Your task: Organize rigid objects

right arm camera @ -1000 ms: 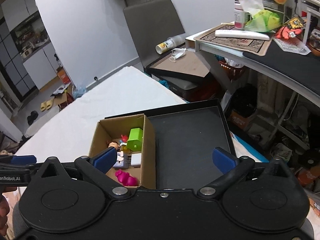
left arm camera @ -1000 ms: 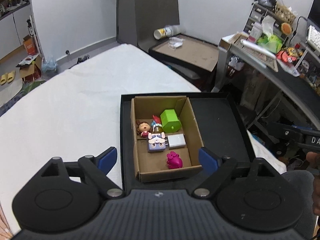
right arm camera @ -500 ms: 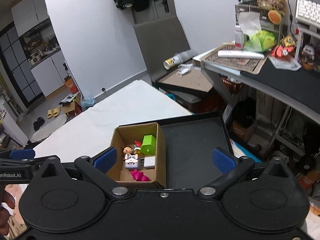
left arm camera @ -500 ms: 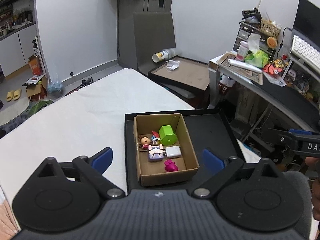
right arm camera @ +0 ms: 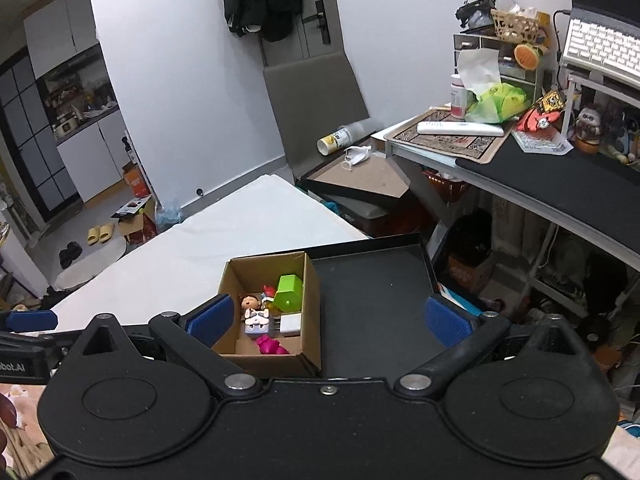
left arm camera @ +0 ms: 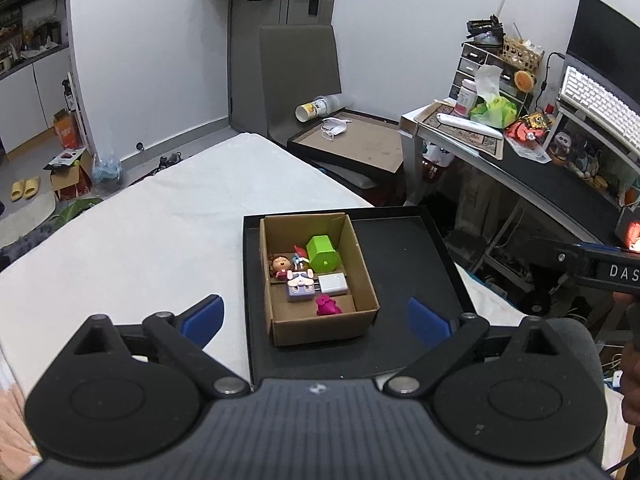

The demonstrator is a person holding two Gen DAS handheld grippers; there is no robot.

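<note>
Cardboard box (left arm camera: 320, 324) on black tray (left arm camera: 404, 252) holds perhaps 6 toys.

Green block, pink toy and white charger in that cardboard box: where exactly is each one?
Green block (left arm camera: 323, 254), left wrist view, on its top face.
Pink toy (left arm camera: 328, 306), left wrist view, on the middle of its body.
White charger (right arm camera: 291, 324), right wrist view, on its flat upper face.
</note>
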